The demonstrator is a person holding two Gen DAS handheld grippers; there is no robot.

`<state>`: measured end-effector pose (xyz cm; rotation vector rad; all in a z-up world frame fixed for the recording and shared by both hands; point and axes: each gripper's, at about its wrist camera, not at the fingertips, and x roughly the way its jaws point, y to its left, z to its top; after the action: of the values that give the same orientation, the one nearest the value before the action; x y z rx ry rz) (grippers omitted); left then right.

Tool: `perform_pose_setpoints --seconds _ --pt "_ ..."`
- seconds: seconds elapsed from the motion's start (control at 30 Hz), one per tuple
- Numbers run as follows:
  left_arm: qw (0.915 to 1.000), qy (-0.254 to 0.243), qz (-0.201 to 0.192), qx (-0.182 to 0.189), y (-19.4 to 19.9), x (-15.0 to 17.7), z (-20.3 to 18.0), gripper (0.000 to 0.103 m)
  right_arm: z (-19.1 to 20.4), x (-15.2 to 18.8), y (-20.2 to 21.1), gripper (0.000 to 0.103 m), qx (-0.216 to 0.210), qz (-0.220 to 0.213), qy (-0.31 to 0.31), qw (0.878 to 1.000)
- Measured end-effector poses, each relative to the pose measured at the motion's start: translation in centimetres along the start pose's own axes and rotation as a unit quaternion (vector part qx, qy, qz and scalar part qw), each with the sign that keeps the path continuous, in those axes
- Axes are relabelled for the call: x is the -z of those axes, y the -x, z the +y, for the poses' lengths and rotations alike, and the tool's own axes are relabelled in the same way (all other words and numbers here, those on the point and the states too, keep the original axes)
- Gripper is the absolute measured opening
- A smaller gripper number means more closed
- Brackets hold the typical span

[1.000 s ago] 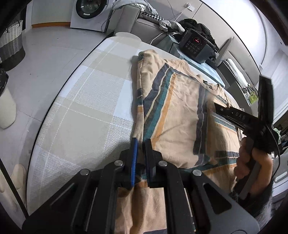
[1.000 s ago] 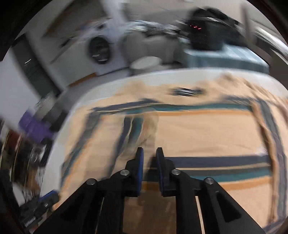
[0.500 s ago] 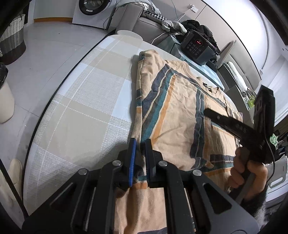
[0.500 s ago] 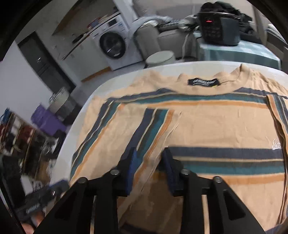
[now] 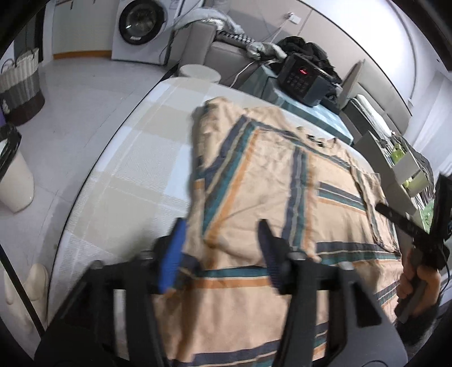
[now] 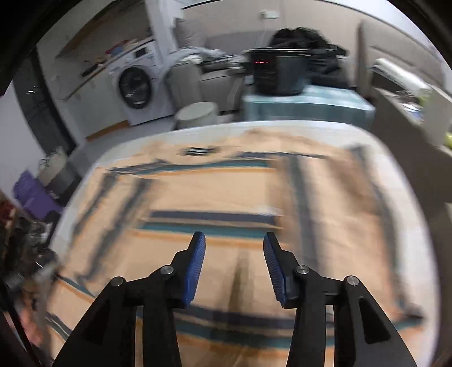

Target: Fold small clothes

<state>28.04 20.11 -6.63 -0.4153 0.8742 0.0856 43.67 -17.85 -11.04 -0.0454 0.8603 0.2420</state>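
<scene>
A pale bin (image 5: 14, 180) stands on the floor at the far left, with a woven laundry basket (image 5: 21, 84) beyond it and a washing machine (image 5: 141, 26) against the far wall. Next comes the checked table cover (image 5: 127, 169), bare along its left part. On it lies the striped shirt (image 5: 254, 180), beige with navy, teal and orange bands, spread flat with its left side folded in over the body and its collar label toward the far edge.

The left gripper (image 5: 220, 245) hangs over the near left part of the shirt; its jaws are opening, blurred, and stand apart with cloth below them but nothing pinched between the blue pads.

Beyond the table's far edge sits a dark box with red lights (image 5: 303, 79) on a teal cloth.

The right gripper (image 6: 233, 254) hangs over the near middle of the shirt in its own blurred view, jaws opening, pads apart and gripping nothing. From the left wrist view it appears at the far right edge, held by a hand (image 5: 421, 285).
</scene>
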Motion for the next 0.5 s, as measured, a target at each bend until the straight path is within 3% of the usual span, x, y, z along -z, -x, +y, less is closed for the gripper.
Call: perform_pose_setpoints --seconds 0.03,0.2,0.37,0.47,0.5 --pt "1.0 -0.006 -0.001 0.004 0.0 0.0 -0.6 0.068 -1.6 0.7 0.7 0.045 0.012 0.006 -0.002 1.0" --pt "0.9985 -0.05 0.01 0.02 -1.4 0.7 -4.6 0.077 -6.1 3.6 1.5 0.045 0.011 0.031 -0.005 0.999" --pt "0.9969 -0.067 0.036 0.018 -3.5 1.3 -7.3 0.078 -3.8 4.5 1.1 0.046 -0.012 0.026 0.053 0.998" --pt "0.9962 -0.075 0.043 0.009 -4.4 1.3 -7.8 0.078 -2.7 4.4 -0.4 0.045 0.01 0.029 0.082 0.996" --pt "0.996 -0.076 0.046 0.005 -4.6 1.3 -7.8 0.078 -2.8 4.4 -0.9 0.039 0.024 0.032 0.084 0.996"
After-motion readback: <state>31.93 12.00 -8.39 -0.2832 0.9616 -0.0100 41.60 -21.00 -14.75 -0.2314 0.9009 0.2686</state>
